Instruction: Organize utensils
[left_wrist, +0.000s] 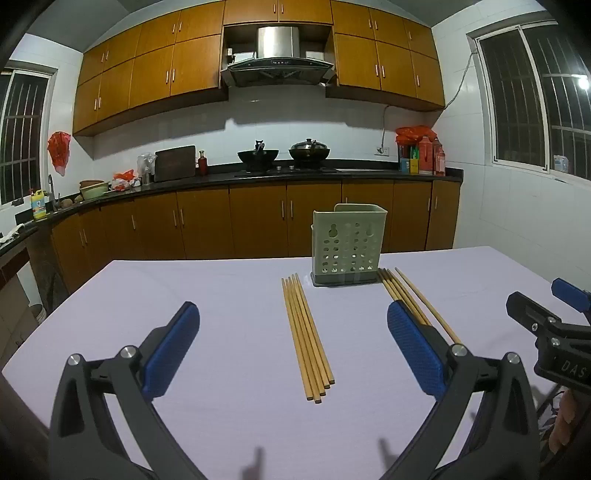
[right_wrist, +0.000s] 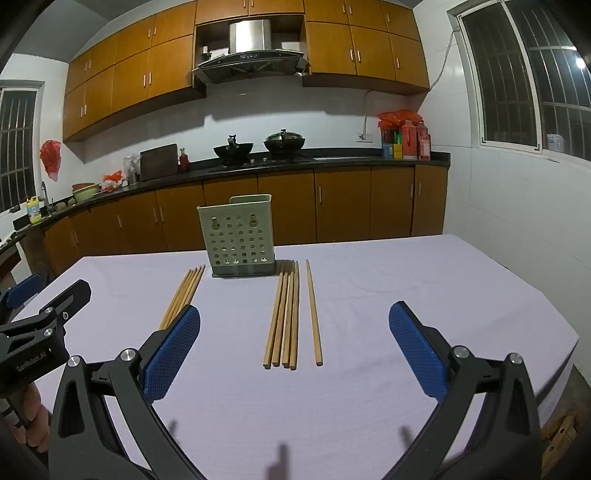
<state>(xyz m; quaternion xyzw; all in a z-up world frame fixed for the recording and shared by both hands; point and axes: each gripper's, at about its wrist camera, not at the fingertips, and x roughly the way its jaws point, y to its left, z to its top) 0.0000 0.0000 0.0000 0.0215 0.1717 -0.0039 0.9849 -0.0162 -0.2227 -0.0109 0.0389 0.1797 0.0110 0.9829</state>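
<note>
Left gripper (left_wrist: 293, 341) and right gripper (right_wrist: 294, 343), both with jaws spread wide and holding nothing, above a table (left_wrist: 221, 413) with a pale lilac cloth. A perforated green utensil holder (left_wrist: 347, 248) stands upright near the far edge. One bundle of chopsticks (left_wrist: 307, 338) lies to its left; a second bundle (right_wrist: 283, 320) and a single chopstick (right_wrist: 313, 314) lie to its right. Legible lettering: "DAS" on the right gripper's body in the left view; "GenRoboLAI", roughly, on the left gripper's body in the right view.

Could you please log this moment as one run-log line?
left hand-held gripper: open, empty | right hand-held gripper: open, empty | chopsticks: two groups on table | holder: upright between them
</note>
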